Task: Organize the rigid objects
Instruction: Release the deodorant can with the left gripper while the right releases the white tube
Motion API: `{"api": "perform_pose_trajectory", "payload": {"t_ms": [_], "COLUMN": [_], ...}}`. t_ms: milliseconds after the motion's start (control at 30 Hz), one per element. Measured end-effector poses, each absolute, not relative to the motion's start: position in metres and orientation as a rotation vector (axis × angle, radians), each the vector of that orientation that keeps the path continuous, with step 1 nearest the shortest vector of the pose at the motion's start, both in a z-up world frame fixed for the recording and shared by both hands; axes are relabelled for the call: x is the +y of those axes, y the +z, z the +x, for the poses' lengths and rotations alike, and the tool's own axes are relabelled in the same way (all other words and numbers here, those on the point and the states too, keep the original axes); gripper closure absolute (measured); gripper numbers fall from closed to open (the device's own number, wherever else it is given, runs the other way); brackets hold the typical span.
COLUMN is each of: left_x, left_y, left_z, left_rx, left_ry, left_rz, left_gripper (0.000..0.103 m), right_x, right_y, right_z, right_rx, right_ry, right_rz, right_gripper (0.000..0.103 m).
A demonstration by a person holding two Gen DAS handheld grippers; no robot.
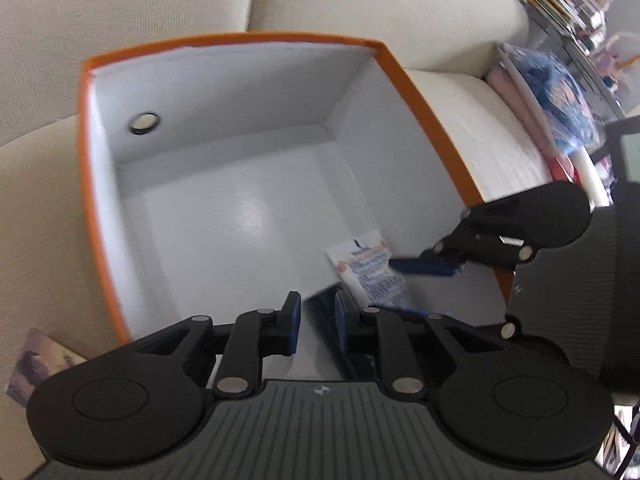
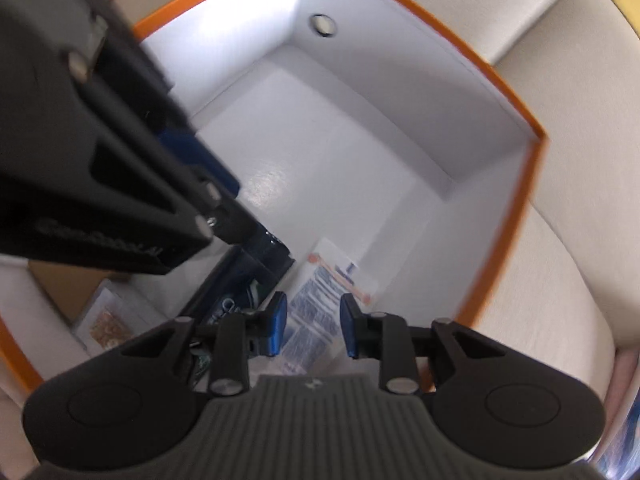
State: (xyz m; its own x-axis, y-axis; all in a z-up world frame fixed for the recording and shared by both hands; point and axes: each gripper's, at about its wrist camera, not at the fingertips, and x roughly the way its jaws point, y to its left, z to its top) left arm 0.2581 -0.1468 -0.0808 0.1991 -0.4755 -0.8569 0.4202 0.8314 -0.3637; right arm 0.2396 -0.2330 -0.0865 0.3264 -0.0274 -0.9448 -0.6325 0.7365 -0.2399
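Box (image 1: 416, 92), orange outside w/ white lining, sits on a cream sofa (image 1: 120, 8); mostly bare floor inside.

Left wrist view: left gripper (image 1: 317, 322) hangs over the near edge of the box, jaws apart w/ a modest gap, nothing between the pads. Just ahead, a white packet w/ blue print (image 1: 370, 270) lies in the near right corner, next to a dark blue item (image 1: 320, 300) that's mostly hidden by the fingers. Right gripper (image 1: 424, 266) reaches in from the right; its blue pads sit at the packet's edge, but can't tell from here if they pinch it. A photo card (image 1: 38, 364) lies outside on the cushion, lower left.

Right wrist view: right gripper (image 2: 313, 326) jaws clearly apart, the packet (image 2: 320, 300) seen through the gap below them, not clamped. Dark blue item (image 2: 240, 280) lies alongside, at the left gripper's tip. Blurry, so contact is unclear.

Judgement: early-to-mid. Two things look placed in the box; at least the card outside remains. Other leftovers not visible.
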Motion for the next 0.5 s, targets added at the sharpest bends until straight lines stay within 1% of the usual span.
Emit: {"api": "perform_pose_trajectory", "payload": {"t_ms": [200, 367, 500], "left_x": [-0.144, -0.142, -0.139], "left_y": [-0.08, -0.079, -0.076], "left_z": [0.256, 0.252, 0.25], "left_rx": [1.201, 1.193, 1.193], "left_ry": [-0.646, -0.662, -0.666], "left_rz": [-0.035, -0.021, -0.04], "left_gripper": [0.084, 0.084, 0.084], "right_x": [-0.23, -0.229, -0.228], "right_y": [-0.106, -0.117, -0.118], "right_z": [0.261, 0.268, 0.267], "right_rx": [1.244, 1.289, 1.323], "right_ry": [0.431, 0.448, 0.447], "right_rz": [-0.698, -0.663, -0.653], "right_gripper": [0.074, 0.073, 0.079]}}
